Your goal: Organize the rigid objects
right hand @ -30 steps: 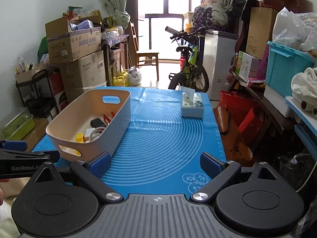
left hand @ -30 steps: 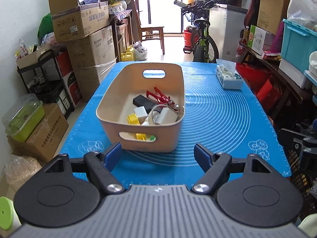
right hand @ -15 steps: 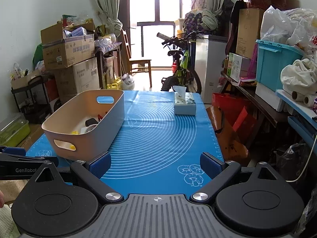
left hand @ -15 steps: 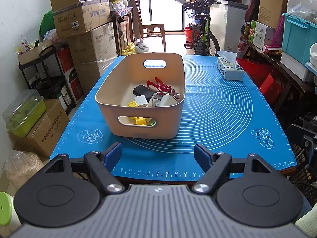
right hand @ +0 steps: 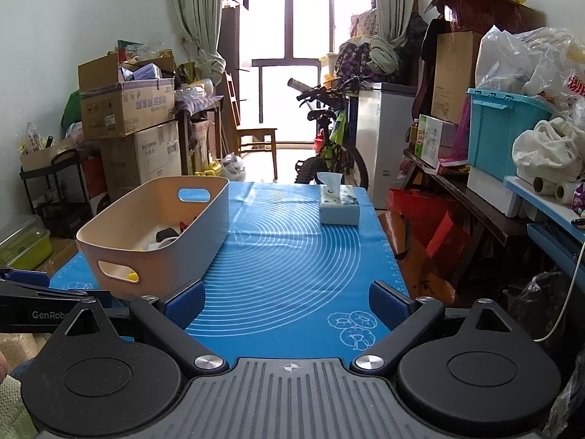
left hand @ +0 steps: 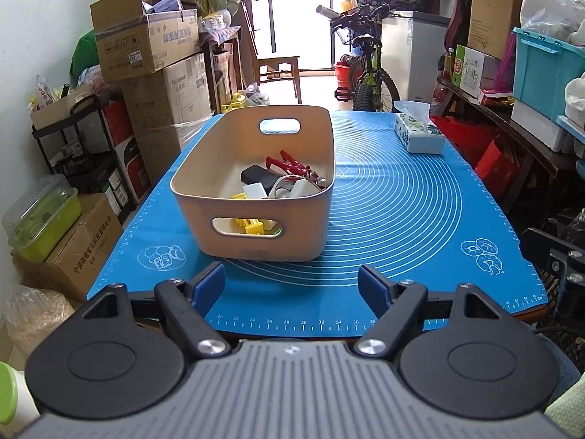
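A beige plastic bin [left hand: 252, 234] [right hand: 153, 256] stands on the blue mat [left hand: 402, 212] [right hand: 292, 256], left of centre. Inside it lie a red clamp [left hand: 290, 164], a black block [left hand: 257, 175], white pieces [left hand: 256, 190] and yellow pieces [left hand: 250, 226]. My left gripper [left hand: 292, 285] hangs open at the table's near edge, short of the bin, with nothing between its fingers. To the right, my right gripper [right hand: 287, 301] is also open and empty over the mat's near edge. The left gripper's finger [right hand: 40, 296] shows at the left of the right wrist view.
A tissue box [left hand: 418, 133] [right hand: 338, 205] sits at the mat's far right. Stacked cardboard boxes [left hand: 146, 47] and a black rack [left hand: 73, 146] line the left. A bicycle [left hand: 365, 66] stands behind the table. Shelves with a teal crate [right hand: 504, 131] run along the right.
Both grippers have drawn back and sunk a little, so the bin and mat look farther off and the table's near edge shows. Both stay open and empty.
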Available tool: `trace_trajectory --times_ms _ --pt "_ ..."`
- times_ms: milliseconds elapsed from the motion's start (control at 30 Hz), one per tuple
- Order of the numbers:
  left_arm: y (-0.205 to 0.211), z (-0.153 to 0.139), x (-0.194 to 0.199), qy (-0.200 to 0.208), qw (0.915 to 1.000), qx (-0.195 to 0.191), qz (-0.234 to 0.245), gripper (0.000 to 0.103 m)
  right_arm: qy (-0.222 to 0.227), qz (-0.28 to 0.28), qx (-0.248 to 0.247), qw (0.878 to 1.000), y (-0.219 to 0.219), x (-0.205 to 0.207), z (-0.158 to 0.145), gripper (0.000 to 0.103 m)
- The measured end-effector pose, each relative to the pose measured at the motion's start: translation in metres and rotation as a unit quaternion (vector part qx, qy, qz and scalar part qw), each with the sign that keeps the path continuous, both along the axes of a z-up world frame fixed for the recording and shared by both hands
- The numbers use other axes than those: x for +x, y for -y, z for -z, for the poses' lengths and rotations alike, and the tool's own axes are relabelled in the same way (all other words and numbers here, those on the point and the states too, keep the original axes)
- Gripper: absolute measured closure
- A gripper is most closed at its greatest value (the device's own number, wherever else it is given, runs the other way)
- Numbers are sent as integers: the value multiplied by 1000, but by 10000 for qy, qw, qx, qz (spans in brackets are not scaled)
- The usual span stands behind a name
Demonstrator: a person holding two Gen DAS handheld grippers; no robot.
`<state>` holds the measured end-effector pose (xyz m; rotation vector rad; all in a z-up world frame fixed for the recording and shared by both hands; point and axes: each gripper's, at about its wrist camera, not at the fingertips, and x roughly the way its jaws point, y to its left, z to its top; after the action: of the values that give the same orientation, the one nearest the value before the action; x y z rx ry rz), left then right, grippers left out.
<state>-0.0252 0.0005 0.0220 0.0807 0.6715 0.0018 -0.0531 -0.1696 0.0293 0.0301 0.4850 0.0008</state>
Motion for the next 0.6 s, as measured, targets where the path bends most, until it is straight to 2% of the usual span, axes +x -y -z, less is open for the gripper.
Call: trace_trajectory --times_ms 600 --pt "7 1 -5 165 9996 146 154 23 38 78 -58 9999 -4 -3 3 7"
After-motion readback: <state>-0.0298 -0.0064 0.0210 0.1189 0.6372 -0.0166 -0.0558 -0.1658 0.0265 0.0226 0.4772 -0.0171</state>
